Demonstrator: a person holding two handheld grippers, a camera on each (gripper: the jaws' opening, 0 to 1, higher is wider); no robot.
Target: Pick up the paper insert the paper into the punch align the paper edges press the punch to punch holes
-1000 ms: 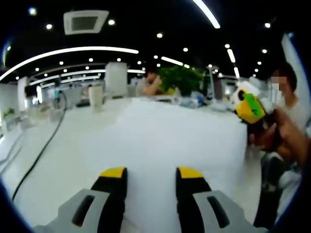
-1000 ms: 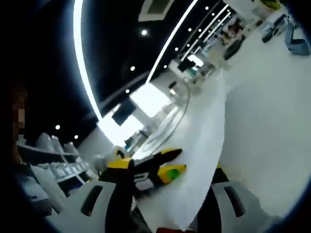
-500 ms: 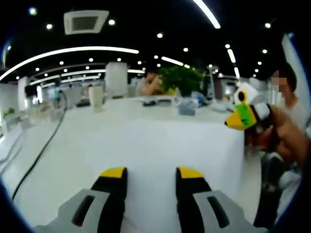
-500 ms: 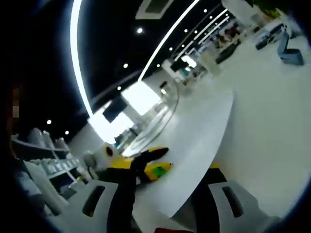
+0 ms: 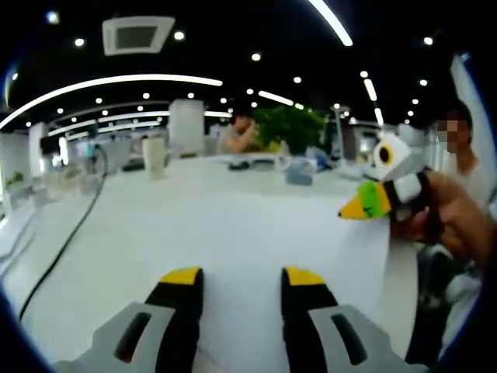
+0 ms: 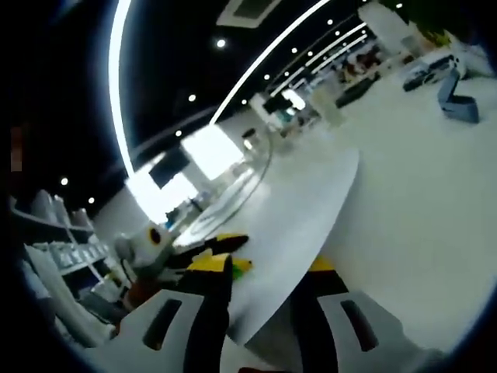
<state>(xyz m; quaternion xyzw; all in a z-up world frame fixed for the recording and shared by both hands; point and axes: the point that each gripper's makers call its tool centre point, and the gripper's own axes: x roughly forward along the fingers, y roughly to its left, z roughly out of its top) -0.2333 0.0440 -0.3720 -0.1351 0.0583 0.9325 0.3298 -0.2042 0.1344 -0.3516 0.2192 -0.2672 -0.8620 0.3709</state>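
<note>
Lowered flat now, paper (image 5: pixel 256 233) seemingly pinched by both tools (image 5: pixel 242 289) (image 6: pixel 260 273).

In the left gripper view the paper (image 5: pixel 264 233) spreads above the left gripper (image 5: pixel 242 281) at bottom centre. The right gripper (image 5: pixel 371 203) meets its right edge; what seems the punch (image 5: pixel 299 172) sits behind.

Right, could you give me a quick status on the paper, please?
Right claw pinching large white paper sheet by its corner. Left claw at sheet's near edge, grip unclear. Sheet raised off white table; nothing in the way.
</note>
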